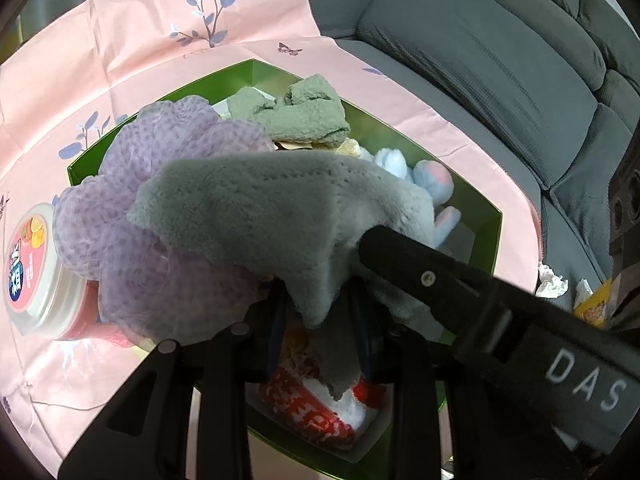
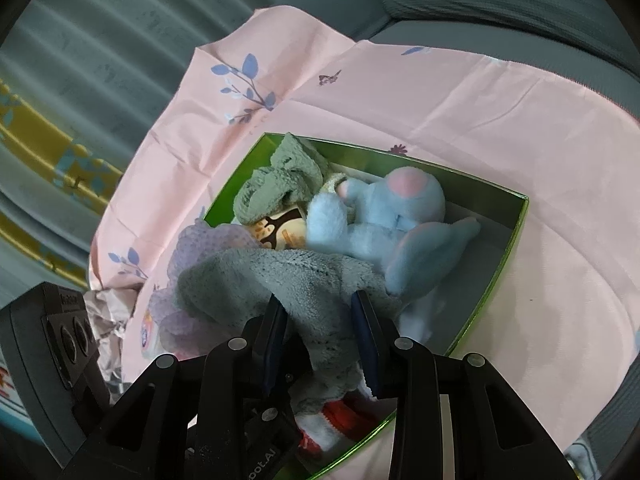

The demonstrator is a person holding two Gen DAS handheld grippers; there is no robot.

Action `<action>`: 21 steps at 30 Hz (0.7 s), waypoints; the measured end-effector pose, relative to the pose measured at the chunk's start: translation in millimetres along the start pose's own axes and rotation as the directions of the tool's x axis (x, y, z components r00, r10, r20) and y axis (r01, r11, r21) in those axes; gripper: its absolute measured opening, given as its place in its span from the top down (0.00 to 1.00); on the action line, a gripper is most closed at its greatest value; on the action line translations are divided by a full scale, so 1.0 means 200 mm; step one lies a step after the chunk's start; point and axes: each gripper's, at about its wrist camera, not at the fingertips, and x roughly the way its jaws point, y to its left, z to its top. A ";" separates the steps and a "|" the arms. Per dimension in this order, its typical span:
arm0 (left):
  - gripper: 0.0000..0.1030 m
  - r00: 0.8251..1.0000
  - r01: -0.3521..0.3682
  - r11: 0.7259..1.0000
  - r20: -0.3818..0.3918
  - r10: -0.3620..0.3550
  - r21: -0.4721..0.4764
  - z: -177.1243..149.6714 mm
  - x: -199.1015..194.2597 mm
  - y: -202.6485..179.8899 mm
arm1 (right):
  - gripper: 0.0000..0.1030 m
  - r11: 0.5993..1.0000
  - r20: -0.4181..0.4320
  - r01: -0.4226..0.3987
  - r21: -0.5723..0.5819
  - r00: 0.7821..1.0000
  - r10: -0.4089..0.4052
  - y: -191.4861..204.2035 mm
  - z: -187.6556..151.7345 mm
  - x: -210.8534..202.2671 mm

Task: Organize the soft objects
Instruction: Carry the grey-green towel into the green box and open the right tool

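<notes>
Two grippers share one grey fleece cloth (image 1: 256,208), holding it over the green box (image 1: 494,236) that sits on the pink floral sheet (image 1: 132,40). That cloth looks light and thoroughly limp; it sags wherever it is not pinched, so I'd judge an edge or corner the sensible place to take it, with enough material bunched between the pads that it cannot slide out. It is fluffy rather than slick, and nothing about it could break.

In the left wrist view, the left gripper (image 1: 320,312) has a hanging fold of the cloth between its narrowly parted fingers (image 1: 276,320), though whether the pads really press it is hard to tell from here. The right gripper (image 2: 320,328) is clamped on another bunch of the same cloth, fingers (image 2: 366,332) close together.

Beneath it, the box already holds a lilac mesh pouf (image 1: 160,148), a folded green towel (image 1: 308,116), a blue plush toy (image 2: 384,216) and something red and white (image 1: 316,412).
</notes>
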 end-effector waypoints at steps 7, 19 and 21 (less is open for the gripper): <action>0.71 1.000 -0.009 1.000 -0.017 0.009 -0.005 0.01 0.01 0.00 | 0.64 1.000 -0.003 0.012 -0.004 1.000 -0.012 0.00 0.00 0.00; 0.55 1.000 -0.017 1.000 -0.025 0.016 -0.010 0.01 0.01 0.01 | 0.64 0.999 -0.004 0.039 -0.005 0.999 -0.039 0.00 0.00 -0.01; 0.53 1.000 -0.019 1.000 -0.023 0.019 -0.008 0.01 0.01 0.01 | 0.64 0.999 -0.004 0.039 -0.004 0.999 -0.039 0.00 0.00 -0.01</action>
